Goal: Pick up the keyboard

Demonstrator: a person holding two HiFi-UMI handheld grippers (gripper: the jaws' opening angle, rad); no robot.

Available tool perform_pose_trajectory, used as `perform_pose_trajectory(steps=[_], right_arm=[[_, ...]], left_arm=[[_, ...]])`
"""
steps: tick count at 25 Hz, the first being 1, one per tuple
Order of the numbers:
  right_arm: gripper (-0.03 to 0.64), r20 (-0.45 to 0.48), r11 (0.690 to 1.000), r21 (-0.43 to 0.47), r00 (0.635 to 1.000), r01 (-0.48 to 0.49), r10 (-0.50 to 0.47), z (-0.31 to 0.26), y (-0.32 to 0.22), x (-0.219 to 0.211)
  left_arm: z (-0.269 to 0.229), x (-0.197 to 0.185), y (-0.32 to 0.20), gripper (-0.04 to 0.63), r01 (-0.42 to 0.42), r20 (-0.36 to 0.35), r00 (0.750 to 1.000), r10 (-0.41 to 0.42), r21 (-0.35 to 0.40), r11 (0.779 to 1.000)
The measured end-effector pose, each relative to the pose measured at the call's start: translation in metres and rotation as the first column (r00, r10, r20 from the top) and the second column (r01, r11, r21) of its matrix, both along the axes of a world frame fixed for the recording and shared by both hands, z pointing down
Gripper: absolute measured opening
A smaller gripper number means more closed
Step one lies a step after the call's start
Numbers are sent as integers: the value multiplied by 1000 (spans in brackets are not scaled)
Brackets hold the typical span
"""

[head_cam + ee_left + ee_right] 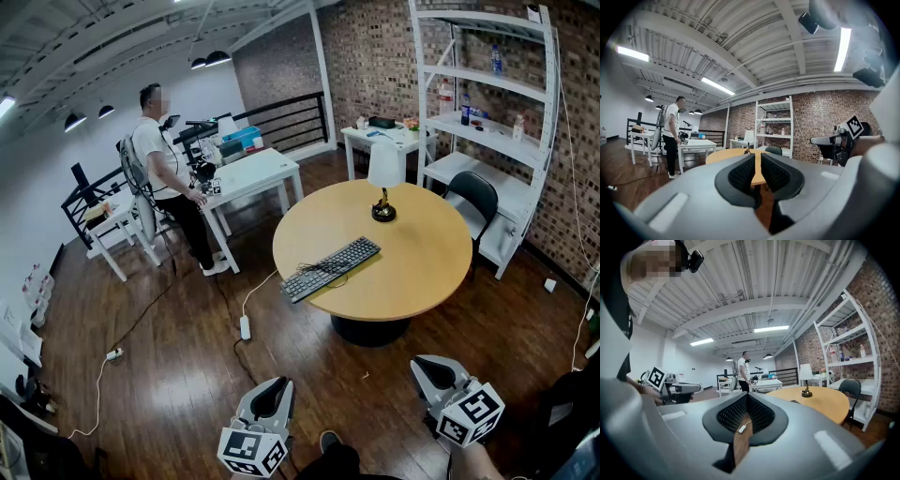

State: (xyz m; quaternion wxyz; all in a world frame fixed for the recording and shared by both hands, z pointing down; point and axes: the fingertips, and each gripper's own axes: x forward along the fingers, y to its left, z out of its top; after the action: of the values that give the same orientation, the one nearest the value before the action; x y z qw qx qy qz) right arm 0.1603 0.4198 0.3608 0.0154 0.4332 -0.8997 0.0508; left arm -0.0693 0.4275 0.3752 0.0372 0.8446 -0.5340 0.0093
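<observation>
Black keyboard [331, 269] in the head view sat on the round wooden bench [412, 262], over toward the edge closest to the camera and on the left. Its long axis ran on a diagonal, low end at the left and near, high end pointing right and away toward the lamp [382, 183]. Both tools hung low over the floor, well apart from the bench. The left tool [278, 386] was just about under the keyboard's near-left end, and the right tool [427, 367] sat off below the bench's right half. My read is that the left one was a bit closer, so the move calls for going forward and up, with that diagonal to line up on.

Left gripper view next: the tool [758, 159] pointed level, pads a narrow slit apart with nothing in them. Through the slit you only got the far-off bench [723, 154]. I couldn't pick the keyboard out on top from this low angle. The right tool [825, 140] showed off to the side at about the same height.

Right gripper view: that tool [746, 401] also pointed level, its tips pressed together and holding nothing, just floor showing lower down. The bench [820, 401] lay ahead and to the right with the lamp [805, 376] on it. A thin dark sliver on the top was probably the keyboard, but it was too small to call.
</observation>
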Motion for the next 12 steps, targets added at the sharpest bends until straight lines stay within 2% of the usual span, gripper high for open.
perform_pose_trajectory(steps=[3, 4, 5, 7, 12], right_arm=[[2, -6, 1000, -9, 1000, -13, 13, -2, -50, -23], [2, -4, 1000, -9, 1000, -18, 18, -4, -66, -31], [2, -5, 1000, -8, 1000, -23, 23, -6, -82, -37], [2, -18, 999, -8, 999, -37, 37, -8, -111, -49], [2, -24, 998, -34, 998, -55, 54, -4, -166, -74]], left_arm=[[-3, -24, -44, 103, 8, 11, 1000, -8, 5, 1000], [-3, -31, -59, 85, 5, 13, 1000, -5, 7, 1000], [-3, -38, -73, 21, -4, 11, 1000, 4, 8, 1000], [-2, -49, -99, 0, -33, -3, 999, 33, 5, 999], [9, -75, -155, 0, -69, -29, 997, 68, -40, 997]])
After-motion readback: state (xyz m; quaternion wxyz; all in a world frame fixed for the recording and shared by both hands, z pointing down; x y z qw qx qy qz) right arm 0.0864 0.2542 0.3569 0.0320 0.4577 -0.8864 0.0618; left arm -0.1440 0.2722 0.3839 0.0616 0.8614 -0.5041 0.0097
